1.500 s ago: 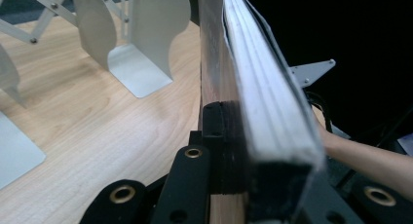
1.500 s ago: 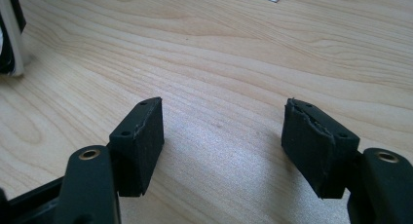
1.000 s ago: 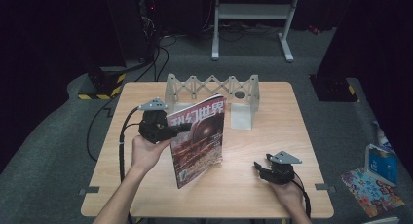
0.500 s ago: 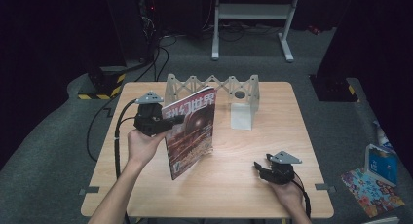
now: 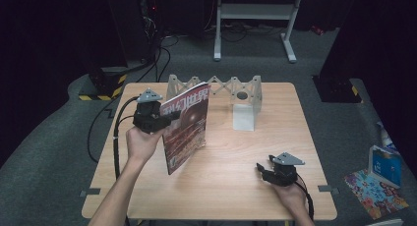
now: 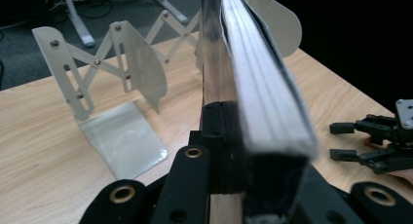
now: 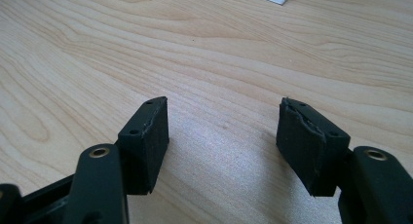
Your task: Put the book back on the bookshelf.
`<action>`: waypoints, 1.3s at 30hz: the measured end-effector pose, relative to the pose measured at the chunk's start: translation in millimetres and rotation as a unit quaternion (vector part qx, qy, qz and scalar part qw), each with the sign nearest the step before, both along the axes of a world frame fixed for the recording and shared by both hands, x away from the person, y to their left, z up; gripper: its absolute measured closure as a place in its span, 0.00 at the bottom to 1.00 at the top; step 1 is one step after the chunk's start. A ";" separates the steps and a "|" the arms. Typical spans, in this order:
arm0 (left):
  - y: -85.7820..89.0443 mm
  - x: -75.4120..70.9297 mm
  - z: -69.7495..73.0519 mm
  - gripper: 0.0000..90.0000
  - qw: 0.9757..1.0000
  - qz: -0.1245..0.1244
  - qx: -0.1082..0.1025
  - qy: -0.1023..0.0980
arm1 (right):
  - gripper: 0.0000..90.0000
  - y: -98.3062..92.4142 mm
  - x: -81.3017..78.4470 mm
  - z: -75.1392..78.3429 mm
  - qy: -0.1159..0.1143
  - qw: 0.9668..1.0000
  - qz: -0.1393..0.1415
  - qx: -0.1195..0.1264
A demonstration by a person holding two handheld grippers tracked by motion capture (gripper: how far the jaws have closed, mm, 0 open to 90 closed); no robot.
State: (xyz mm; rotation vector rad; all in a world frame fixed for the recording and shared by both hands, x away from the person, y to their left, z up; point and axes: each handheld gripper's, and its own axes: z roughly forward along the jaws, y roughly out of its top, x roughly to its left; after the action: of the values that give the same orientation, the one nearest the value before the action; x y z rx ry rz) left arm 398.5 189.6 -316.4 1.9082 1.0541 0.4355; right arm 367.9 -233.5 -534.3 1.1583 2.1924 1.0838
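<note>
High view, magazine: the magazine [image 5: 186, 125] stood upright left of centre on the wooden table [image 5: 305, 118], its red cover carrying large white Chinese characters along the top; the smaller print could not be read.
High view, left gripper: the left gripper [image 5: 169, 117] was clamped on the magazine's left edge, held by the left hand [image 5: 142, 141], the forearm rising from the lower left.
High view, right gripper: the right gripper [image 5: 262, 169] lay low at the lower right, jaws spread and empty, the right hand [image 5: 289, 196] behind it.
High view, rack: a white accordion rack [image 5: 231, 91] stood at the table's far edge, just behind the magazine.
Left gripper view: the jaws were closed on the magazine's [image 6: 253, 87] page edge, which ran up the centre; the rack [image 6: 112, 78] sat at upper left, the right gripper [image 6: 350, 141] at the right edge.
Right gripper view: the right gripper's [image 7: 221, 131] jaws stood wide apart over bare table [image 7: 146, 48], gripping nothing.
</note>
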 end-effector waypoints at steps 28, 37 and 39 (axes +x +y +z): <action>21.3 16.2 3.6 0.93 0.997 0.066 0.024 -0.026 | 0.40 -0.1 -0.2 -0.2 0.000 1.000 0.000 0.000; 21.5 32.5 0.5 0.93 0.996 0.081 0.013 -0.021 | 0.40 0.0 -0.3 -0.1 0.000 1.000 0.000 0.000; 22.4 36.0 -0.8 0.93 0.996 0.085 0.007 -0.021 | 0.40 -0.1 -0.3 -0.1 0.000 1.000 0.000 0.000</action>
State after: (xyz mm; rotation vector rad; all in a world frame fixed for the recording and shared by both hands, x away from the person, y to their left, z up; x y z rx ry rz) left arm 434.5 211.9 -317.2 1.8202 1.1919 0.5778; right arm 367.6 -233.5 -534.4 1.1592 2.1917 1.0835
